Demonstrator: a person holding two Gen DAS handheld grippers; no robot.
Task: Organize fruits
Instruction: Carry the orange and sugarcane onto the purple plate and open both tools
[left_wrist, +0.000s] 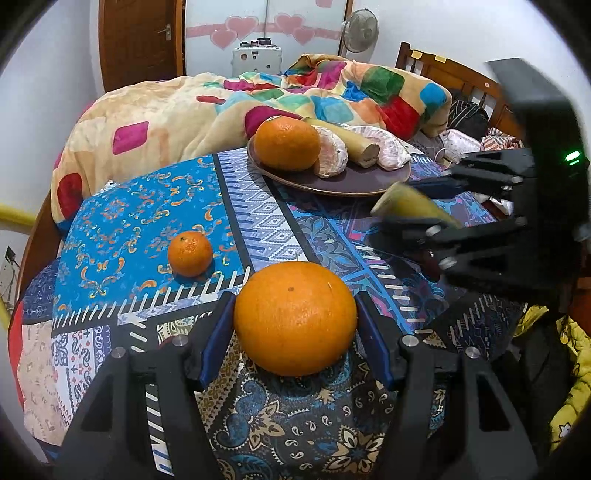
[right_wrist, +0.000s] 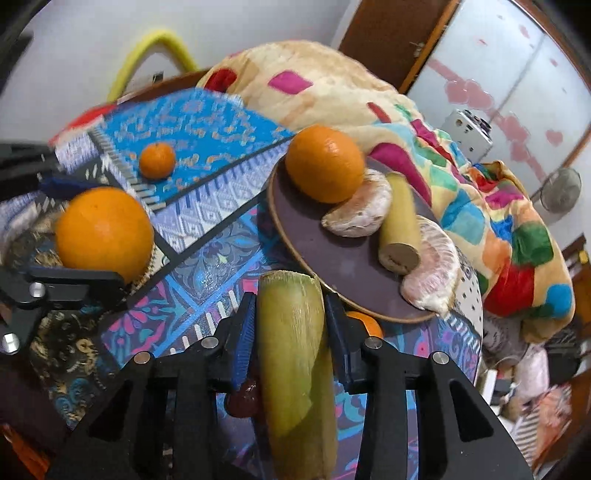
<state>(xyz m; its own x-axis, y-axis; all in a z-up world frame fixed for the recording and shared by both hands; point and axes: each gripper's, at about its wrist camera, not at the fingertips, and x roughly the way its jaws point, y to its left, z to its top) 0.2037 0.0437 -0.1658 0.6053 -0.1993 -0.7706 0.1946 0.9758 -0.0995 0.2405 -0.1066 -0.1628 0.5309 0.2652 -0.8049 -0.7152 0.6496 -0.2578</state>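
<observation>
A large orange (left_wrist: 295, 317) rests on the patterned cloth between the blue pads of my left gripper (left_wrist: 295, 297), which press its two sides. My right gripper (right_wrist: 291, 299) is shut on a greenish-yellow cane piece (right_wrist: 291, 350) and holds it just in front of the dark plate (right_wrist: 295, 236). In the left wrist view the right gripper (left_wrist: 417, 205) with the cane piece (left_wrist: 406, 203) hovers by the plate's (left_wrist: 332, 188) near rim. On the plate lie an orange (left_wrist: 286, 142), peeled citrus segments (left_wrist: 330, 151) and a second cane piece (left_wrist: 354, 142). A small mandarin (left_wrist: 190, 253) sits alone to the left.
The patterned cloth (left_wrist: 258, 206) covers a round table beside a bed with a colourful blanket (left_wrist: 184, 107). An orange fruit (right_wrist: 364, 325) peeks from under the plate's rim. A small dark red fruit (right_wrist: 243, 397) lies below my right gripper.
</observation>
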